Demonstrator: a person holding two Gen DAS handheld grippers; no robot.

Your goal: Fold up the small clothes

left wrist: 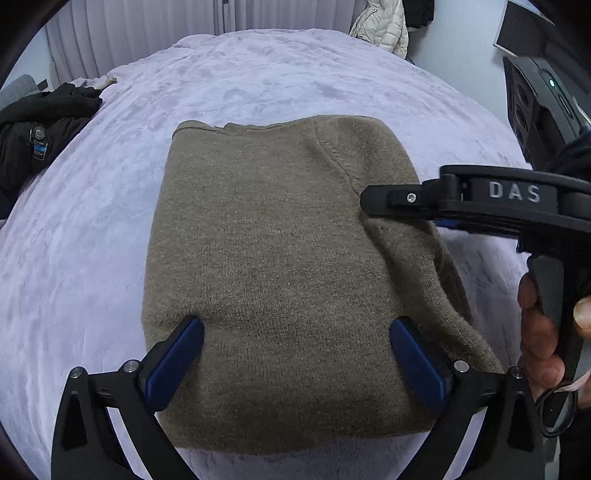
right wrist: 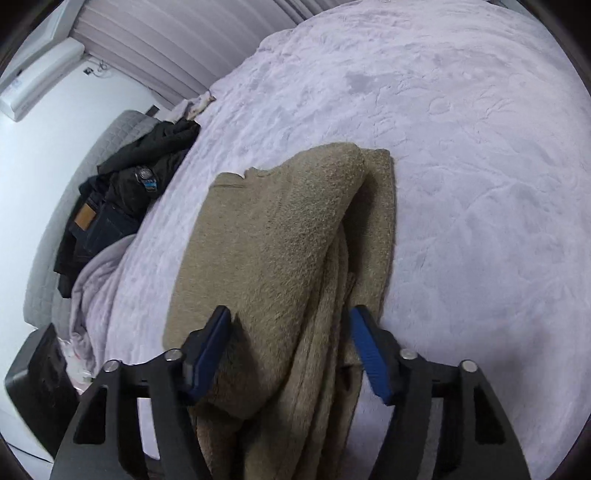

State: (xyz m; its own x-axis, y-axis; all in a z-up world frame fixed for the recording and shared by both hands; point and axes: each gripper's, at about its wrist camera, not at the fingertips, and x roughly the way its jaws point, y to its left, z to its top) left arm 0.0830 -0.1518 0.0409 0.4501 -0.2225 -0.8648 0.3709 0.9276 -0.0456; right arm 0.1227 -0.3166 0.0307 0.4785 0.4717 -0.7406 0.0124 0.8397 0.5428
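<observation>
A tan knitted sweater [left wrist: 280,258] lies folded into a rectangle on the lilac bedspread [left wrist: 258,81]. My left gripper [left wrist: 295,328] is open, its blue pads spread wide above the sweater's near part. My right gripper shows in the left wrist view [left wrist: 369,203] coming in from the right over the sweater's right edge. In the right wrist view the right gripper [right wrist: 290,317] is open, with the sweater's stacked right-side layers [right wrist: 295,258] between its blue fingers [right wrist: 369,354], which stand apart from the cloth.
A pile of dark clothes [left wrist: 40,129] lies at the bed's left edge, also in the right wrist view [right wrist: 122,199]. A cream puffer jacket [left wrist: 384,26] hangs at the back. Black equipment [left wrist: 535,103] stands on the right. Curtains line the far wall.
</observation>
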